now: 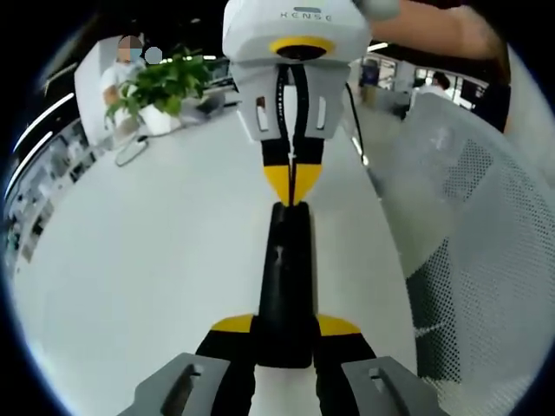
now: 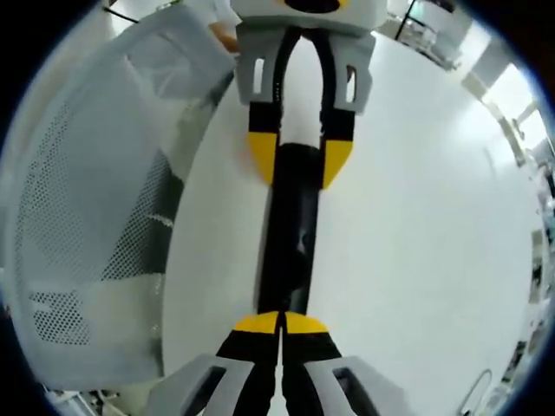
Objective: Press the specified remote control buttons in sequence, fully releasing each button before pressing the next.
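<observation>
Black remote (image 1: 286, 286) held at one end by the left gripper (image 1: 284, 334) above a white desk (image 1: 130, 277).
Left gripper jaws squeeze the remote's sides; right gripper (image 1: 292, 186) comes from across, jaws pinched together, tips touching the remote's far end; in the right gripper view the remote (image 2: 290, 225) runs from the right gripper (image 2: 280, 325) to the left gripper (image 2: 299, 160); a mesh chair (image 1: 468, 260) stands beside the desk; a green plant (image 1: 160, 87) sits far back.
</observation>
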Motion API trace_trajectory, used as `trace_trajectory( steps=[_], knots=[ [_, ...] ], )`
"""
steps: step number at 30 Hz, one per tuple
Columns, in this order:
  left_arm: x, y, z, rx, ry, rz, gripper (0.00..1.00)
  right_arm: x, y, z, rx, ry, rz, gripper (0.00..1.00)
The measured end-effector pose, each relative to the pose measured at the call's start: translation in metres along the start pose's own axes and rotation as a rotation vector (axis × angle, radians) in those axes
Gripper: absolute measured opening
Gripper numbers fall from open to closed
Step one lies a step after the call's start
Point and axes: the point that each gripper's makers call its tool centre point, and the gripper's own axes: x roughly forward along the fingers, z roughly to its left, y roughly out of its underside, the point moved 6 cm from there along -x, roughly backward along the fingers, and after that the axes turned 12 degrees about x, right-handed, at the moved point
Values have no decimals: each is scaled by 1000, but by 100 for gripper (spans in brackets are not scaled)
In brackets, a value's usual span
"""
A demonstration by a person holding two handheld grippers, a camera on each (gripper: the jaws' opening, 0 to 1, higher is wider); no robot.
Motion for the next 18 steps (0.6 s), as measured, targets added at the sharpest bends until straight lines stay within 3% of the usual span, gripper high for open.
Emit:
trace_trajectory(
  steps=[18],
  knots=[
    [1, 0, 0, -6, 5, -7, 24, 0, 1, -1, 5, 6, -15, 0]
  ],
)
